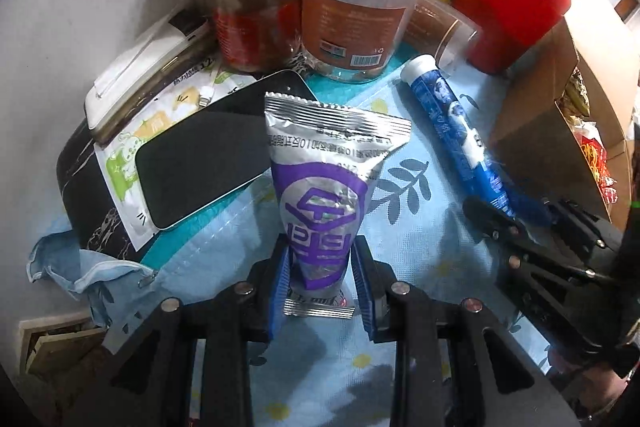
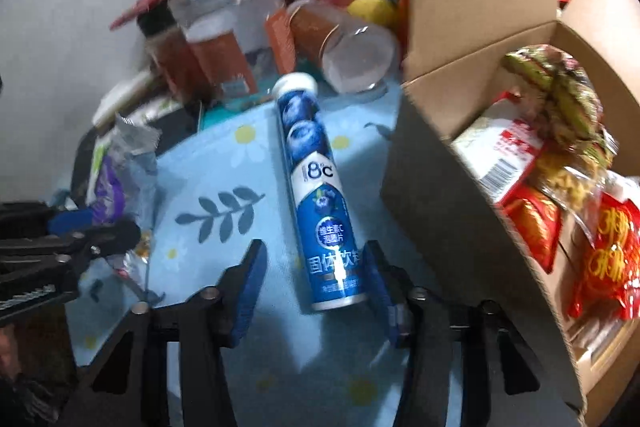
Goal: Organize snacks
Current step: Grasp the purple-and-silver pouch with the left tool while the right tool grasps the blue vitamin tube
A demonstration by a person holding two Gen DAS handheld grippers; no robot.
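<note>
Blue tube: "8°C", Chinese print.

Each claw has black linkage arms, round silver pivot screws and ribbed blue pads

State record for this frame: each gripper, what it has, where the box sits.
left gripper: shut on silver-purple packet, pinching its lower end
right gripper: open, straddling blue tube
blue tube: lying flat on floral cloth
cardboard box: open, snack packs inside, right of the tube in the right wrist view
</note>
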